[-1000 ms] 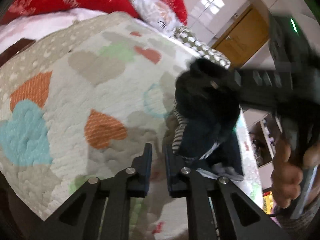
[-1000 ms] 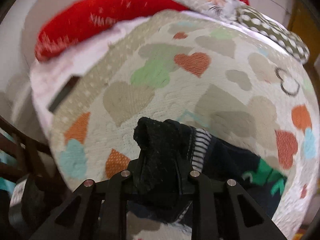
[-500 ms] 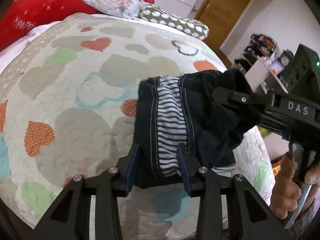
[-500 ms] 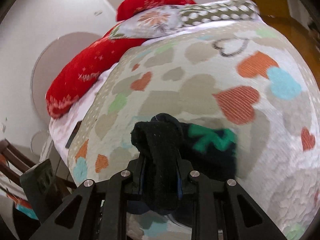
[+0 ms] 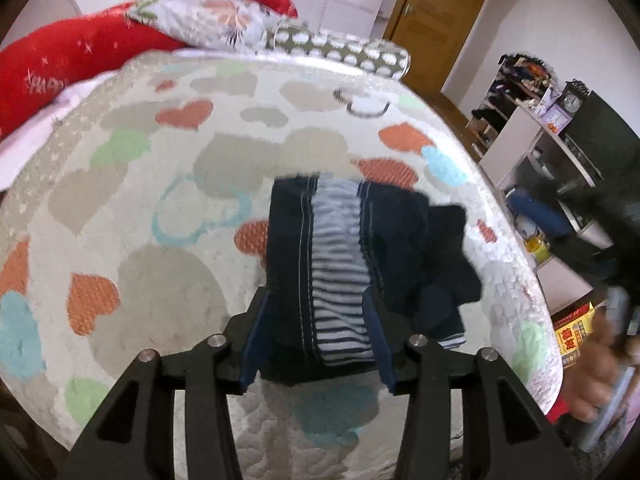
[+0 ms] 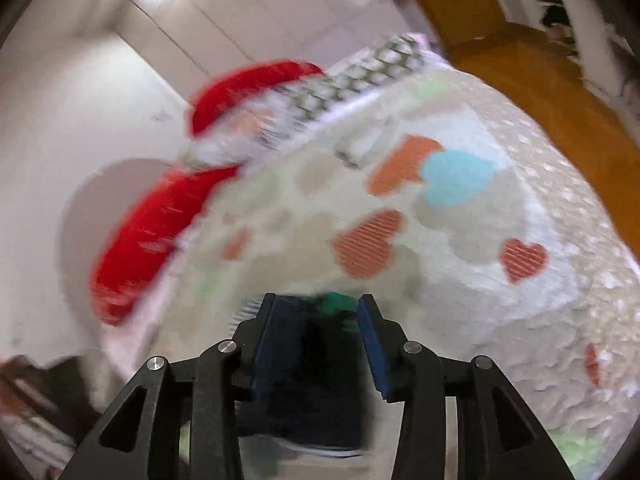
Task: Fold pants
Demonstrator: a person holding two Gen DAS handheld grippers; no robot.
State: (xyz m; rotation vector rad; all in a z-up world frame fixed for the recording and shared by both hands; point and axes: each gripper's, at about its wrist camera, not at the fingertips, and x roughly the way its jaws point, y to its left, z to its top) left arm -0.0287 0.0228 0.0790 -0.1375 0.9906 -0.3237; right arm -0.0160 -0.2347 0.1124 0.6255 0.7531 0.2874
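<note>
Scene: dark navy pants (image 5: 352, 248) with a striped waistband panel lie bunched on a heart-print quilt (image 5: 168, 208) covering the bed, with red and floral pillows (image 5: 80, 52) at 11 o'clock in the left wrist view.
Left gripper (image 5: 316, 320): jaws are opening, standing about half apart, with the striped panel between them; the pads appear to straddle the cloth rather than pinch it.
Right gripper (image 6: 316, 340): jaws are opening, roughly half apart, dark cloth with a green print lying between them; the frame is blurred, so contact cannot be told.
Person: a hand (image 5: 600, 364) shows at 4 o'clock in the left wrist view, blurred.
Step in hand: likely releasing the garment after laying it down.
Doing it well: let both jaws clear the fabric fully before pulling back, so no fold gets dragged along.
Next: the lump toward 3 o'clock looks uneven; flattening it before the next fold should help.
Risk: soft quilt may let the stack slump.
</note>
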